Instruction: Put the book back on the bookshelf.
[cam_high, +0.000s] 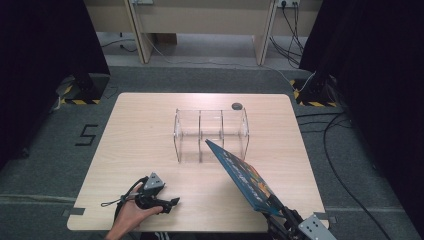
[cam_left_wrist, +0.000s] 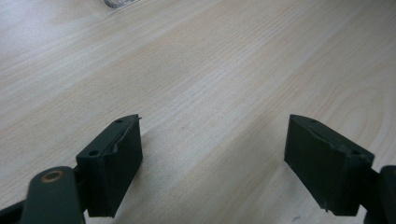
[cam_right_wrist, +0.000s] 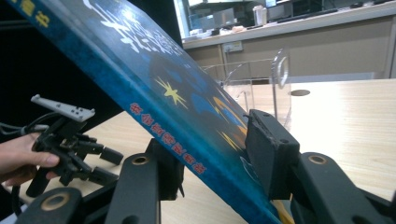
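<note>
While the left claw (cam_high: 167, 205) rests apart, the right claw (cam_right_wrist: 212, 158) clamps the blue book (cam_high: 245, 177).

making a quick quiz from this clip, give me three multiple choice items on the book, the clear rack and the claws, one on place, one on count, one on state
1. Where does the clear rack stand?
A. around the middle of the table
B. at the near left corner
C. on the floor

2. How many compartments does the rack have?
A. one
B. three
C. six

3. What is the state of the right claw?
A. open and holding nothing
B. shut on the blue book
C. shut on the rack

Answers:
1. A, the high view shows it near the centre of the table.
2. B, two inner dividers split it into three slots.
3. B, the right gripper view shows its pads pressed on both faces of the blue book, held tilted above the table; the left claw rests open with nothing between its pads.
</note>
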